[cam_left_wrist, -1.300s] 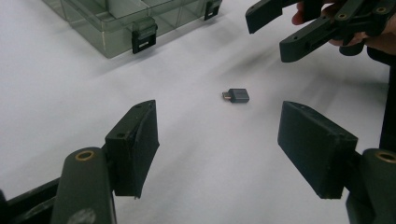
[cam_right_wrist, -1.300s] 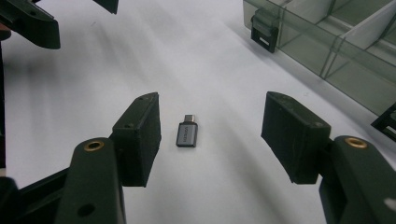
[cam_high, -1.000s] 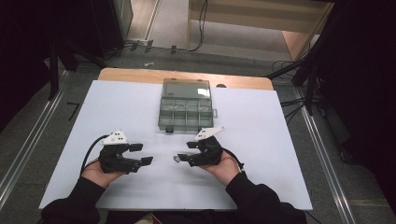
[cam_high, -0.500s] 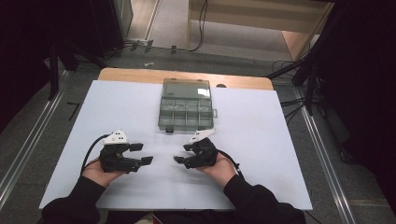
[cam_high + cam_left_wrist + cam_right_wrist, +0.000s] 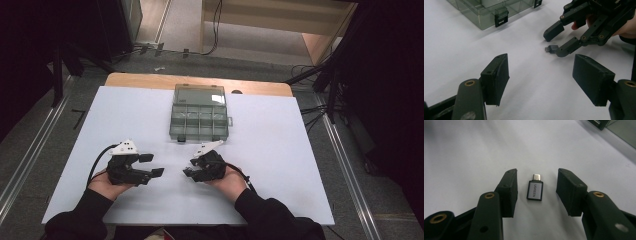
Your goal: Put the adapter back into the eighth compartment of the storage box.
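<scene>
The adapter (image 5: 535, 190) is framed by the right gripper (image 5: 536, 191), untouched, near the table's (image 5: 280, 150) front edge. Its jaws have just been closing, gaps remaining either side.

Between the matt black plastic fingers (image 5: 509, 192): adapter (image 5: 535, 190), satin dark casing, bright metal plug (paper-like label); smooth white table (image 5: 469, 152); translucent glossy plastic organizer box (image 5: 200, 119).
</scene>
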Available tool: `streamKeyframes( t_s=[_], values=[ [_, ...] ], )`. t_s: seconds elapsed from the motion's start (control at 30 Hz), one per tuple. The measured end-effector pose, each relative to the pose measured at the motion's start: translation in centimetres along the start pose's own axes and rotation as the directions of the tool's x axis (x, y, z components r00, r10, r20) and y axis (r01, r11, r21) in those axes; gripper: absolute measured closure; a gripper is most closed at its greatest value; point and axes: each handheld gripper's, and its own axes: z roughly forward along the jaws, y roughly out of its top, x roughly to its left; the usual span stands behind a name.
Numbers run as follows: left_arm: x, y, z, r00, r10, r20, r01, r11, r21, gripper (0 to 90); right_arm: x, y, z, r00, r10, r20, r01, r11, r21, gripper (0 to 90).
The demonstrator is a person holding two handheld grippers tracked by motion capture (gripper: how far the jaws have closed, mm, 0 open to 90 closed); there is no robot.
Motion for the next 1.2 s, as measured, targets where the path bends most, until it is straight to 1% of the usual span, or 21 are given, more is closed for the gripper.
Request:
streamKeyframes(
  t_s=[0.1, 0.2, 0.27, 0.3, 0.4, 0.57, 0.63, 0.77, 1.03, 1.2],
  values=[
    [0.0, 0.0, 0.0, 1.0, 0.0, -0.001, 0.0, 1.0, 0.0, 30.0, 0.1, 0.0, 0.1, 1.0, 0.001, 0.006, -0.001, 1.0, -0.005, 52.9],
    [0.0, 0.0, 0.0, 1.0, 0.0, -0.001, 0.0, 1.0, -0.002, 30.0, 0.3, 0.1, 0.2, 1.0, -0.005, 0.006, 0.005, 1.0, -0.003, 60.9],
    [0.0, 0.0, 0.0, 1.0, 0.001, -0.001, -0.001, 1.0, -0.002, 30.0, 0.5, 0.2, 0.3, 0.9998, -0.006, 0.019, 0.006, 1.0, 0.003, 63.7],
    [0.0, 0.0, 0.0, 1.0, 0.001, -0.001, -0.001, 1.0, -0.001, 30.0, 0.5, 0.2, 0.3, 0.9995, -0.015, 0.027, 0.015, 1.0, 0.005, 65.8],
    [0.0, 0.0, 0.0, 1.0, 0.002, 0.001, -0.002, 1.0, 0.0, 30.0, 0.4, 0.2, 0.3, 0.9993, -0.014, 0.034, 0.014, 1.0, 0.011, 73.3],
    [0.0, 0.1, 0.0, 1.0, 0.004, -0.001, -0.004, 1.0, -0.002, 30.0, 0.1, 0.3, 0.2, 0.9999, 0.004, 0.016, -0.004, 1.0, 0.015, 74.0],
    [0.0, 0.1, 0.0, 1.0, 0.005, 0.001, -0.005, 1.0, -0.001, 30.0, -0.1, 0.5, 0.2, 0.9998, 0.017, -0.008, -0.017, 1.0, 0.024, 74.1],
    [0.0, 0.1, 0.0, 1.0, 0.005, 0.002, -0.005, 1.0, 0.0, 30.0, -0.3, 0.5, 0.0, 0.9991, 0.037, -0.023, -0.036, 0.999, 0.026, 74.1],
    [0.0, 0.3, 0.1, 0.9999, 0.014, 0.003, -0.014, 0.9999, 0.001, 30.0, -0.6, 0.5, -0.8, 0.9975, 0.054, -0.046, -0.054, 0.999, 0.001, 74.0],
    [-0.1, 0.4, 0.3, 0.9998, 0.016, 0.008, -0.016, 0.9999, -0.002, 30.0, -1.2, 0.4, -1.5, 0.9955, 0.081, -0.049, -0.082, 0.997, -0.014, 74.1]
  ],
)
